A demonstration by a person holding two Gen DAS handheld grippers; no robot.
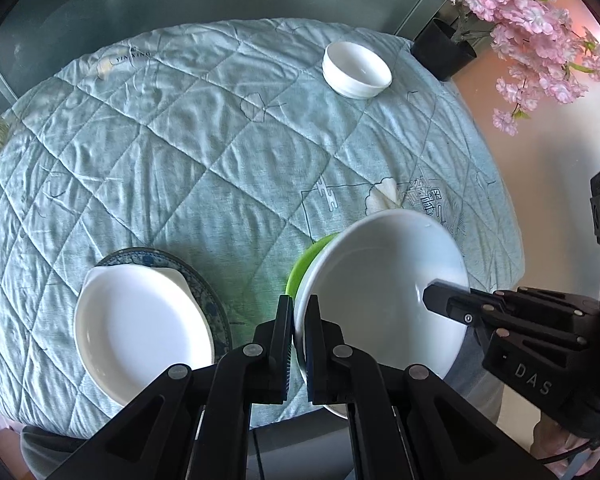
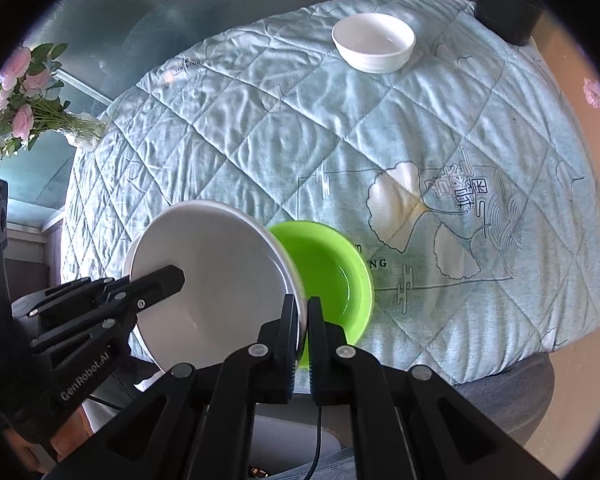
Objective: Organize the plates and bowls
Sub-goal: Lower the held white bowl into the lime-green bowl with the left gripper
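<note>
1. White bowl [image 1: 380,280] held tilted in the air over the green bowl [image 2: 332,276], near the table's front edge.
2. Left gripper [image 1: 299,344] clamped on one rim, right gripper [image 2: 300,344] clamped on the opposite rim; both point steeply down.
3. Step in hand, as I judge it: nesting the white bowl onto the green one.
4. Next move calls for levelling the bowl, centring it, then letting go with both together.
5. Elsewhere on the quilted cloth [image 1: 180,152]: white dish [image 1: 140,328] stacked on patterned plate [image 1: 208,288]; small white bowls [image 1: 356,68] at the far side.
</note>
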